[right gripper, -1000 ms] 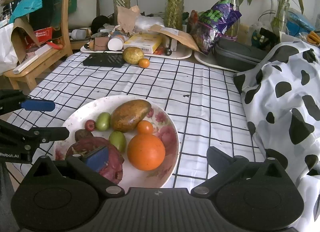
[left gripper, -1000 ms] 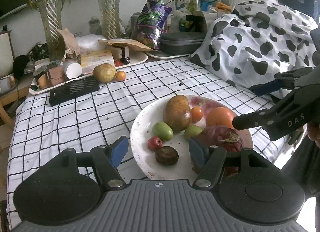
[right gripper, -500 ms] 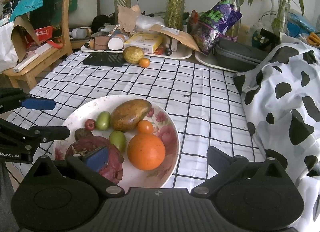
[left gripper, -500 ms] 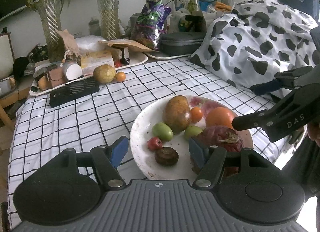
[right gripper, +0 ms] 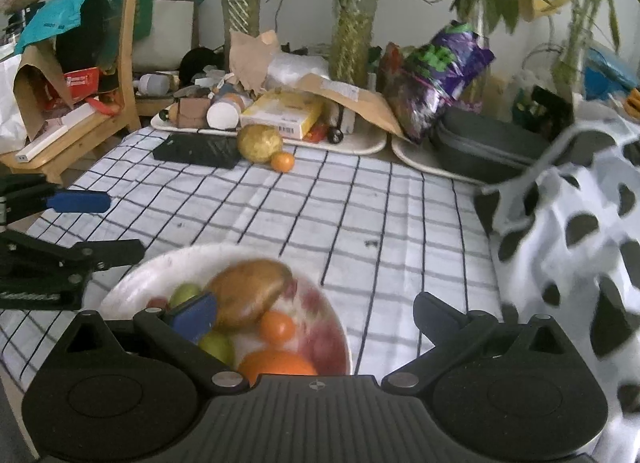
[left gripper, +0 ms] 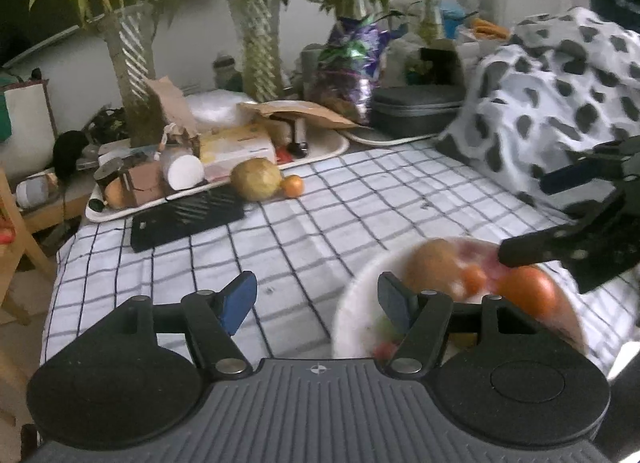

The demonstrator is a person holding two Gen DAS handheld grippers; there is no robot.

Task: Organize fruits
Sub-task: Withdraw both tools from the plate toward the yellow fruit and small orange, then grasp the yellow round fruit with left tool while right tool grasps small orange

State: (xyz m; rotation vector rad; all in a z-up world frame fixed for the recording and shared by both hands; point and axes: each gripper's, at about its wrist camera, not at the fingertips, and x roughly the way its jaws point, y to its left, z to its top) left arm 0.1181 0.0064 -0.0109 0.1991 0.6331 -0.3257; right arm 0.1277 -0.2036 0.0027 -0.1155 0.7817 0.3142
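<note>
Both the left gripper (left gripper: 318, 297) and the right gripper (right gripper: 316, 313) hold their jaws wide and empty beside the plate (right gripper: 160, 275) of blurred fruit. Only the right view shows the plate's mango (right gripper: 250, 293) clearly. Far beyond the plate lie a melon (right gripper: 259, 142) and a small orange (right gripper: 283, 162).

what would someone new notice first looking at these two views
Probably the white plate piled with fruit at the near edge of the checked tablecloth, just ahead of both open grippers. Next, the cow-print blanket heaped on the right side, and the lone yellowish round fruit with a small orange by the far trays.
</note>
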